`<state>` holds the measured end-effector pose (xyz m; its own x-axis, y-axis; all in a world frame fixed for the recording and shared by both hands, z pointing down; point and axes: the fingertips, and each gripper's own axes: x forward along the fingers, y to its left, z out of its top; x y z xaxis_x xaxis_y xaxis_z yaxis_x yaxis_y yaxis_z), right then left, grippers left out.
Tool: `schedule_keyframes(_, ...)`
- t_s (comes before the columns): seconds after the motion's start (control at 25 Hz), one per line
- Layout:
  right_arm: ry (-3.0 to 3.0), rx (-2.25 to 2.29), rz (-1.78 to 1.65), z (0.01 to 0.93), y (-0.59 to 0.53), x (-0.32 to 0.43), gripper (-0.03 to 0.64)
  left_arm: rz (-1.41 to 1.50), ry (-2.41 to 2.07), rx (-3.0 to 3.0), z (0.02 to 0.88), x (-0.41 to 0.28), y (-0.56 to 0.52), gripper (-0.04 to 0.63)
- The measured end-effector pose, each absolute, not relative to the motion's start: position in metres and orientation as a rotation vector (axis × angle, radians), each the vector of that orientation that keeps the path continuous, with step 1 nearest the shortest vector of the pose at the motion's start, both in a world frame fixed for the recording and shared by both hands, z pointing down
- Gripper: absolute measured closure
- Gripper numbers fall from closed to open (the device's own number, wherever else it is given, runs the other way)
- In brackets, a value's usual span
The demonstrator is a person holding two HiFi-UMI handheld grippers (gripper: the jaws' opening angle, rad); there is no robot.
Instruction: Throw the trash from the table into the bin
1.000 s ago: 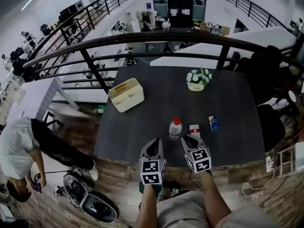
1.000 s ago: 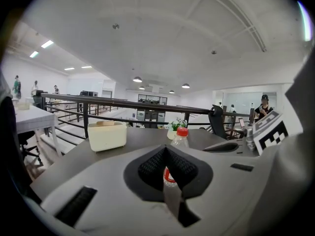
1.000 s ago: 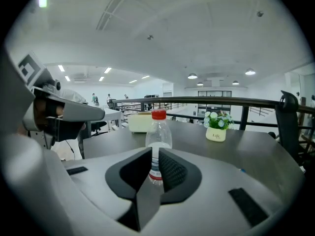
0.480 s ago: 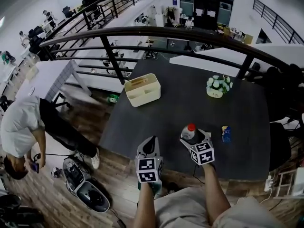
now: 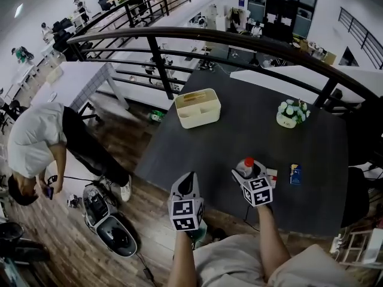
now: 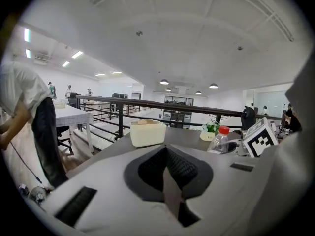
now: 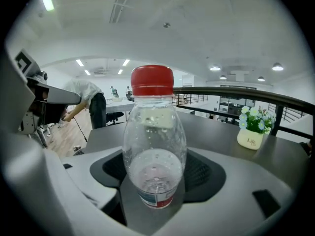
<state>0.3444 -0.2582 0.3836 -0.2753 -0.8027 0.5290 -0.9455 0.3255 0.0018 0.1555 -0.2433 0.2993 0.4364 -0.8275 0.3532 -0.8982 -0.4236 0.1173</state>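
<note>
While the clear bottle point(image 7: 154, 146) stood upright near the front edge of the table point(image 5: 239, 130), the right gripper point(image 5: 250, 173) straddled it, jaws just closing in but not yet pressing. The left gripper point(image 5: 188, 181) was clenched, empty.

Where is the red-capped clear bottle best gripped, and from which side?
Grip the bottle across its wide round belly, below the narrowing shoulder, coming in level from the near edge of the table. It stands upright close to that edge, and the narrow neck and cap would likely give the jaws less to bear on.
</note>
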Motion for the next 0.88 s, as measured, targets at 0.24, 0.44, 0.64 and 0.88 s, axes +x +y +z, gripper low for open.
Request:
schedule_keyframes(0.24, -2.210, 1.370, 0.400, 0.391, -0.242, 0.284, 0.275, 0.368, -1.507, 2.356, 0.313, 0.123, -0.223, 0.571)
schedule_keyframes(0.44, -2.233, 1.326, 0.420, 0.382, -0.225, 0.257, 0.275, 0.382, -1.526, 2.337, 0.298, 0.103, -0.194, 0.571)
schedule_keyframes(0.64, -2.267, 1.343, 0.483, 0.400, -0.232, 0.209, 0.275, 0.404, -1.570, 2.308, 0.314, 0.051, -0.187, 0.571)
schedule_keyframes(0.88, -2.334, 1.255, 0.507, 0.409, -0.214, 0.129, 0.275, 0.437, -1.664, 2.230, 0.316, -0.027, -0.161, 0.571)
